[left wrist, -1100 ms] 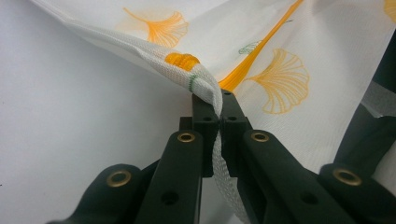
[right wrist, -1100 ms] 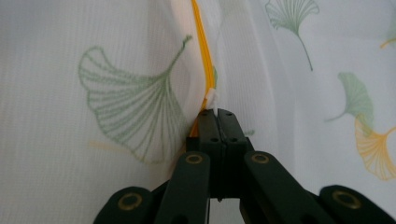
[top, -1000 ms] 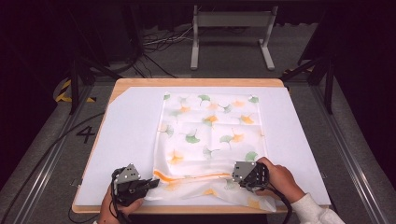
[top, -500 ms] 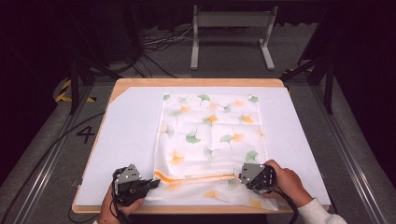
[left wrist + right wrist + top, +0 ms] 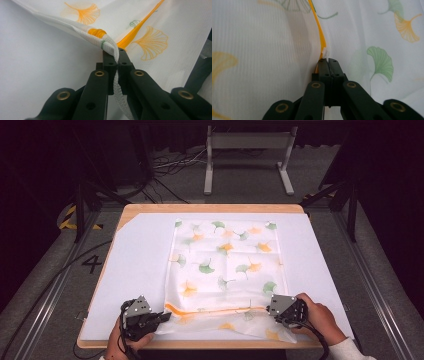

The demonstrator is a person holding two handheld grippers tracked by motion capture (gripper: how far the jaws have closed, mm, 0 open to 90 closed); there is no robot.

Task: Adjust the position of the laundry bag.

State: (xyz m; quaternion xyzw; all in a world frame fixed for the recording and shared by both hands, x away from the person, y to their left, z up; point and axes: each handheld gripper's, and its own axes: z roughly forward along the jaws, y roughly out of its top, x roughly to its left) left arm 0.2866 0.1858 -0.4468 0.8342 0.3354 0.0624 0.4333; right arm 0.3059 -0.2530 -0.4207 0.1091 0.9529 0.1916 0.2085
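Note:
A thin white cloth (image 5: pixel 227 265) printed with green and orange ginkgo leaves lies on the white-covered table, its near part folded over along an orange-edged hem (image 5: pixel 215 311). My left gripper (image 5: pixel 162 316) at the near left is shut on the cloth's corner; the left gripper view shows the woven white cloth (image 5: pixel 105 43) pinched between the black jaws (image 5: pixel 117 53). My right gripper (image 5: pixel 270 309) at the near right is shut on the orange-edged hem (image 5: pixel 318 27), with the cloth (image 5: pixel 262 50) bunched at the jaw tips (image 5: pixel 327 59).
The white sheet (image 5: pixel 140 265) covers a wooden table (image 5: pixel 210 208) whose near edge lies just below the grippers. A white metal stand (image 5: pixel 247 155) and cables sit on the dark floor beyond. Bare white surface flanks the cloth on both sides.
My right gripper has shifted a little to the right along the near edge, pulling the cloth's hem straighter. The left gripper has stayed put.

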